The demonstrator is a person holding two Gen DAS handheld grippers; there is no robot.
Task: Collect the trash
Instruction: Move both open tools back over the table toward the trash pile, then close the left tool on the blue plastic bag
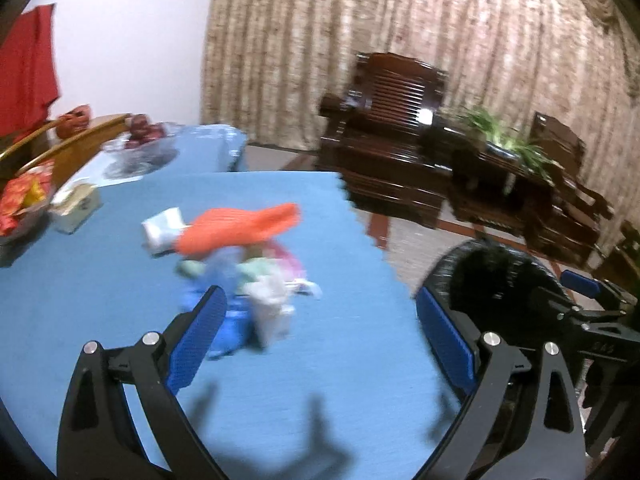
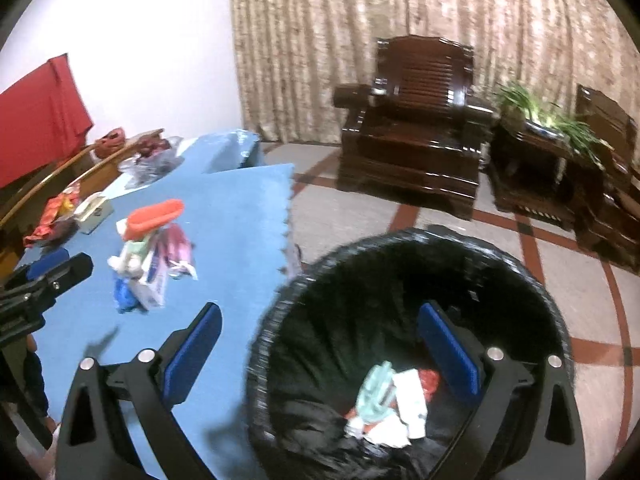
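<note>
A pile of trash [image 1: 248, 272] lies on the blue table mat [image 1: 120, 280]: an orange wrapper [image 1: 240, 226], white cartons, pink and blue packets. It also shows in the right wrist view [image 2: 150, 256]. My left gripper [image 1: 320, 328] is open and empty just in front of the pile. My right gripper [image 2: 320, 340] is open and empty over the black-lined trash bin [image 2: 400, 280]. Several wrappers [image 2: 388, 404] lie in the bin's bottom. The bin also shows in the left wrist view [image 1: 488, 276], beside the table's right edge.
A tissue box [image 1: 76, 208], a snack basket [image 1: 24, 200] and a glass fruit bowl [image 1: 140, 144] stand at the table's far left. Dark wooden armchairs [image 2: 416, 120] and a side table with a plant [image 2: 536, 120] stand by the curtain. The floor is tiled.
</note>
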